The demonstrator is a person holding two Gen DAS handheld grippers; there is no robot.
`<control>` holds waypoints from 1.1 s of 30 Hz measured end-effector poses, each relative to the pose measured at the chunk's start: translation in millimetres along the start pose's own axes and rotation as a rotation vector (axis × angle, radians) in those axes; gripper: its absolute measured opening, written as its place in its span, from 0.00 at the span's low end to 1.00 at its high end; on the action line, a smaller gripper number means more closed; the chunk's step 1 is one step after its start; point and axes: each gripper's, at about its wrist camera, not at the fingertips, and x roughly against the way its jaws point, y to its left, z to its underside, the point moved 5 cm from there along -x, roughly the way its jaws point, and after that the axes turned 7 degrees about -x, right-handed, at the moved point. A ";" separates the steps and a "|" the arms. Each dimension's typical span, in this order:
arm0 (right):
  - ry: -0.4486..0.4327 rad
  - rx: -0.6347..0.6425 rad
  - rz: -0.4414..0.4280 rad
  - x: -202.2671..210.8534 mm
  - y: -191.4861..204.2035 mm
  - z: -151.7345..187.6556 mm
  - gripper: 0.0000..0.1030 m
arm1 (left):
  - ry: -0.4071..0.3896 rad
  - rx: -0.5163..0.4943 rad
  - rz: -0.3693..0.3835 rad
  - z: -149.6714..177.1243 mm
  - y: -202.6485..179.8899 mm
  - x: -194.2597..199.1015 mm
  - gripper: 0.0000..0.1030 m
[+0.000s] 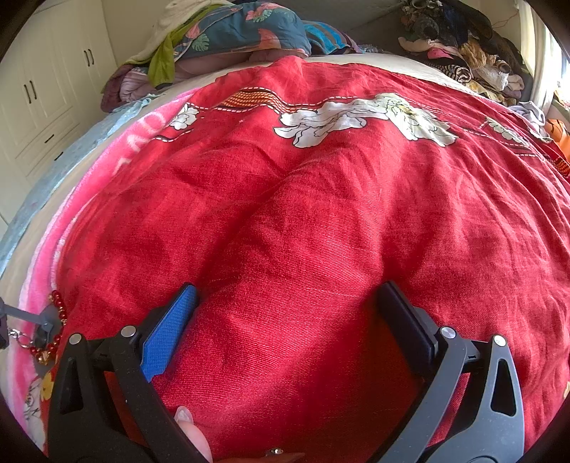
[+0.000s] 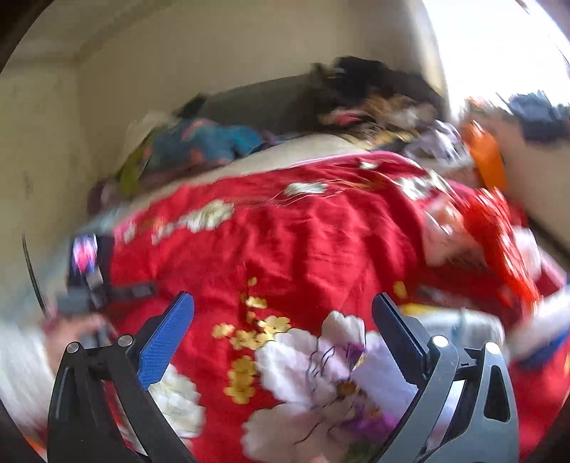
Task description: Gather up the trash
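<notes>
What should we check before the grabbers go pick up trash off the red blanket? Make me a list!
1. Left gripper open and empty: ok, jaws spread wide over the red blanket.
2. Right gripper open and empty: ok, jaws spread, nothing between them.
3. Trash spotted in the left view: not ok, only blanket, the clothes pile and folded bedding show.
4. Trash spotted in the right view: cannot tell, the picture is blurred; something pale lies just right of the right gripper.
5. Right camera steady enough to aim: not ok, the whole view is smeared.
</notes>
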 end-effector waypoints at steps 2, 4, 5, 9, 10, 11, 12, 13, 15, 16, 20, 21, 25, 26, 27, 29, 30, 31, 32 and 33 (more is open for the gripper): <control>0.020 0.046 -0.005 -8.3 -1.4 2.2 0.94 | -0.001 0.000 -0.001 0.3 -0.4 -0.2 0.91; 0.021 0.053 0.005 -14.4 -13.1 -0.1 0.94 | -0.001 -0.001 -0.002 -0.1 -0.2 -0.1 0.91; 0.014 0.046 0.012 -15.1 -18.5 -2.4 0.94 | -0.001 -0.002 -0.003 -0.1 -0.4 -0.2 0.91; -0.022 0.010 0.081 -17.6 -53.5 -18.5 0.94 | -0.001 -0.002 -0.003 -0.5 1.0 0.2 0.91; -0.024 -0.008 0.088 -18.7 -63.1 -21.1 0.94 | -0.001 -0.002 -0.003 -0.3 0.9 0.2 0.91; -0.026 -0.027 0.098 -18.3 -72.2 -23.3 0.94 | -0.001 -0.002 -0.004 -0.2 0.8 0.2 0.91; -0.026 -0.037 0.107 -18.1 -77.9 -24.5 0.94 | -0.001 -0.002 -0.004 -0.4 0.8 0.2 0.91; -0.026 -0.050 0.120 -17.0 -84.2 -24.6 0.94 | -0.001 -0.002 -0.004 -0.5 0.9 0.1 0.91; -0.034 -0.081 0.120 -14.2 -92.6 -22.9 0.94 | -0.001 -0.002 -0.004 -0.5 0.8 -0.1 0.91; -0.036 -0.099 0.115 -11.1 -94.2 -21.1 0.94 | -0.001 -0.002 -0.003 -0.7 1.0 0.1 0.91; -0.075 -0.109 0.101 5.3 -85.1 -20.3 0.94 | -0.001 -0.002 -0.003 -0.6 1.0 0.1 0.91; -0.089 -0.105 0.095 10.5 -80.5 -21.2 0.94 | -0.001 -0.002 -0.003 -0.3 0.8 0.0 0.91; -0.108 -0.105 0.094 25.3 -63.0 -27.0 0.94 | -0.001 -0.002 -0.003 -0.3 0.8 0.2 0.91; -0.104 -0.107 0.101 28.2 -59.4 -27.6 0.94 | 0.000 -0.002 -0.003 -0.4 0.9 0.2 0.91; -0.104 -0.108 0.100 30.1 -56.2 -28.3 0.94 | 0.000 -0.002 -0.003 -0.2 0.9 0.2 0.91; -0.104 -0.105 0.110 34.8 -47.1 -29.7 0.94 | 0.000 -0.002 -0.003 -0.2 0.9 0.3 0.91; -0.103 -0.101 0.117 36.3 -43.6 -30.2 0.94 | 0.000 -0.001 -0.003 -0.1 0.8 0.3 0.91; -0.103 -0.098 0.115 38.5 -39.1 -30.6 0.94 | 0.000 -0.001 -0.003 0.0 0.9 0.5 0.91; -0.101 -0.098 0.115 40.8 -35.7 -30.5 0.94 | 0.000 -0.001 -0.002 0.3 0.7 0.4 0.91; -0.095 -0.101 0.117 42.5 -32.6 -30.9 0.94 | 0.001 0.000 -0.001 0.2 0.7 0.3 0.91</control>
